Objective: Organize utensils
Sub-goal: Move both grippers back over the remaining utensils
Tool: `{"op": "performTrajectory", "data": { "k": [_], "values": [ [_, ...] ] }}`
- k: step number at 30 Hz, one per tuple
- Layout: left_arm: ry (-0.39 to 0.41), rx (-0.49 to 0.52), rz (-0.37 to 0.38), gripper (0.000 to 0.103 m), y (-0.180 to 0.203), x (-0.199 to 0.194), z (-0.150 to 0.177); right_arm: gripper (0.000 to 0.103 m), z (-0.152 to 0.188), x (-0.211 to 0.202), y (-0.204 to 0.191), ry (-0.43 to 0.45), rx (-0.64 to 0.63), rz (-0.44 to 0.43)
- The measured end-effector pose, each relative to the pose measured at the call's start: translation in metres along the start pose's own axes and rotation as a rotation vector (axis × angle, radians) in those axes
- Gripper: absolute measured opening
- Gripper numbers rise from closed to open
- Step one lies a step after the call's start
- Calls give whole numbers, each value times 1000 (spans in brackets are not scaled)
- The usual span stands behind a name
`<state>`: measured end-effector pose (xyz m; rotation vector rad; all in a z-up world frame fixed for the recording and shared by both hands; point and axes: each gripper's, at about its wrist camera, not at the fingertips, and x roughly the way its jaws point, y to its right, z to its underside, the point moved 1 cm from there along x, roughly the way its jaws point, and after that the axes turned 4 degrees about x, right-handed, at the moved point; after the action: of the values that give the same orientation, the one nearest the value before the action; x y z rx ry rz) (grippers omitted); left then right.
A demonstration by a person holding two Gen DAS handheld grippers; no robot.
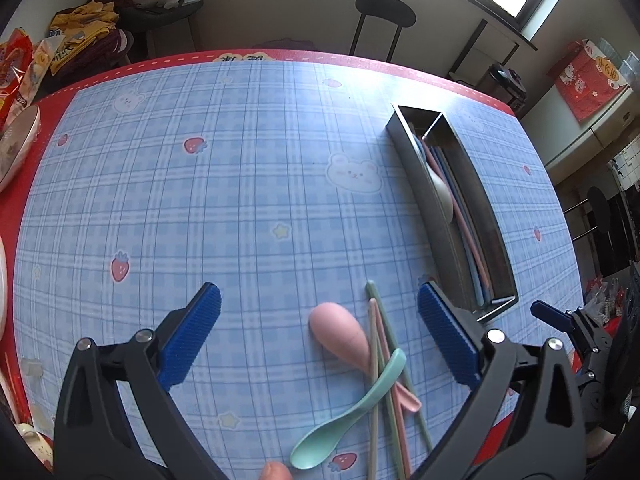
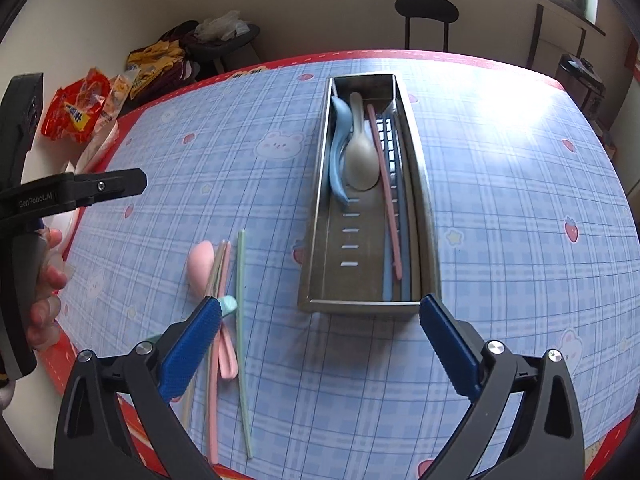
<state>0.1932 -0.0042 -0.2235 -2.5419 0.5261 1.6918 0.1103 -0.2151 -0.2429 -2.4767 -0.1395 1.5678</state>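
Partly done: blue spoon (image 2: 338, 152), beige spoon (image 2: 362, 158), chopsticks stowed in tray (image 2: 320, 216) on bench (image 2: 520, 200). Left: pink spoon (image 1: 340, 334), teal spoon (image 1: 352, 404), chopsticks (image 1: 378, 360) beside tray. Left hand-held gripper (image 1: 320, 338), right hand-held gripper (image 2: 320, 342): wide, nothing held.

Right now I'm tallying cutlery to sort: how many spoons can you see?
4. A blue spoon and a beige spoon lie in the metal tray; a pink spoon and a teal spoon lie among chopsticks on the table. None seems hidden.

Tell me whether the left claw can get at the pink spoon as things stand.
Probably yes: the left claw is open, and the pink spoon lies between its fingers; only its handle is tangled under the chopsticks and the green spoon.
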Motion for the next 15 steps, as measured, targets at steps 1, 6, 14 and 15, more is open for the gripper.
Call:
{"op": "performTrajectory", "data": {
  "k": [1, 6, 14, 15],
  "values": [
    [-3, 2, -6, 97, -2, 0, 6, 96, 7, 3, -5, -14, -15, -5],
    [-2, -10, -15, 97, -10, -4, 39, 79, 30, 19, -24, -92, -59, -25],
    [-25, -31, -21, 94, -28, -2, 84, 58, 52, 30, -42, -144, -83, -53],
    [-27, -29, -24, 91, -29, -3, 87, 58, 54, 31, -47, -155, -95, -58]
  ]
}}
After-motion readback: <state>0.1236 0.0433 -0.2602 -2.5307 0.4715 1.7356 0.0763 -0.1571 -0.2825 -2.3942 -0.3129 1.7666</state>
